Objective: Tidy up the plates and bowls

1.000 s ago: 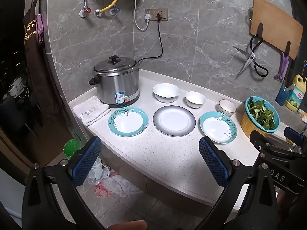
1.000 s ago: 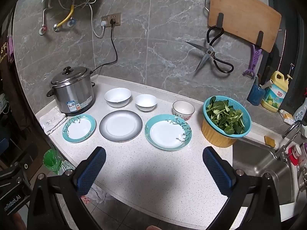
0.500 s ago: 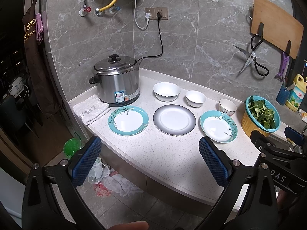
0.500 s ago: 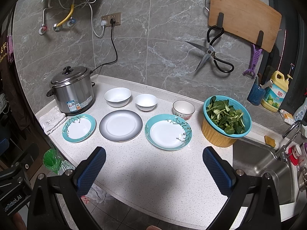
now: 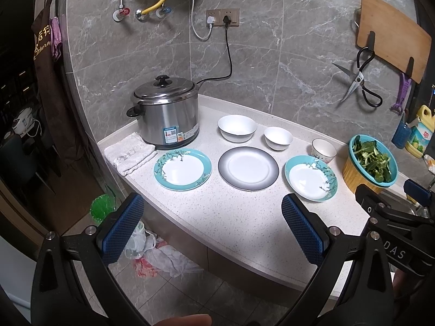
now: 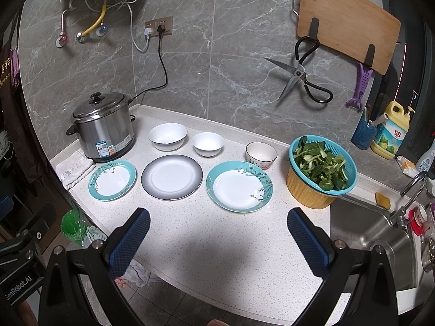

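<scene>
Three plates lie in a row on the white counter: a teal floral plate [image 5: 182, 169] at the left, a grey-rimmed plate [image 5: 248, 168] in the middle, a second teal floral plate [image 5: 310, 181] [image 6: 239, 186] at the right. Behind them stand a large white bowl [image 5: 237, 128], a smaller white bowl [image 5: 278, 138] and a small patterned bowl [image 5: 324, 150] [image 6: 261, 154]. My left gripper [image 5: 212, 231] hangs open near the counter's front edge, holding nothing. My right gripper [image 6: 217, 240] is open too, above the bare front counter, short of the plates.
A steel rice cooker [image 5: 165, 114] and a folded cloth [image 5: 130, 153] occupy the left end. A teal colander of greens [image 6: 322, 169] in a yellow bowl sits right, beside the sink [image 6: 372, 233]. Scissors [image 6: 301, 80] and a cutting board [image 6: 345, 21] hang on the wall.
Both views shift only slightly; the left gripper has drifted a little, and the dishes have not moved. Both grippers stay open.
</scene>
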`<state>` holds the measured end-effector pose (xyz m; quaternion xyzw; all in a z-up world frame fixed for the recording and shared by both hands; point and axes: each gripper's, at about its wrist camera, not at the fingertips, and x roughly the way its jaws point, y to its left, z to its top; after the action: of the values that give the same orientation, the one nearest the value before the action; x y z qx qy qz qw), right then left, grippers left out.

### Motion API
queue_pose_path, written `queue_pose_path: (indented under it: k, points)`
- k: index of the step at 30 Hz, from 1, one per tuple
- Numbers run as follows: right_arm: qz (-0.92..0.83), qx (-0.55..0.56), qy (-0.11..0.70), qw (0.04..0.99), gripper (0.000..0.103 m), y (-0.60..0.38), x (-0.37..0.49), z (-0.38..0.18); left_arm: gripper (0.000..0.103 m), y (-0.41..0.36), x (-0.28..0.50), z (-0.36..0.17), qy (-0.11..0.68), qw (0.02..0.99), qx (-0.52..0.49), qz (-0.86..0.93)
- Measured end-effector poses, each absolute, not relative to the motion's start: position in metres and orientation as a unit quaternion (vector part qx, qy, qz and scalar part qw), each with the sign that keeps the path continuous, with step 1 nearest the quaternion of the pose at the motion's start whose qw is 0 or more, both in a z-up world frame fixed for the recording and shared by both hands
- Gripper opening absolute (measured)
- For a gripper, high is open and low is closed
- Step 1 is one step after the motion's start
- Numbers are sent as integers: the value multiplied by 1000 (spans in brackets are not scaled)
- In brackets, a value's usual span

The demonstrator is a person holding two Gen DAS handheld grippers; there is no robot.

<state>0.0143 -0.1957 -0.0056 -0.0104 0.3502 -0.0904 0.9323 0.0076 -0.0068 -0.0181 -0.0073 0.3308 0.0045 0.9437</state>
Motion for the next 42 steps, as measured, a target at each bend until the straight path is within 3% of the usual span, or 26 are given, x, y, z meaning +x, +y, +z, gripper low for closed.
queue_pose_path:
  k: [42]
  points:
    - [-96,-9,355,930,103,-198,30,-15,103,-8,28,-26,344,939,-8,1]
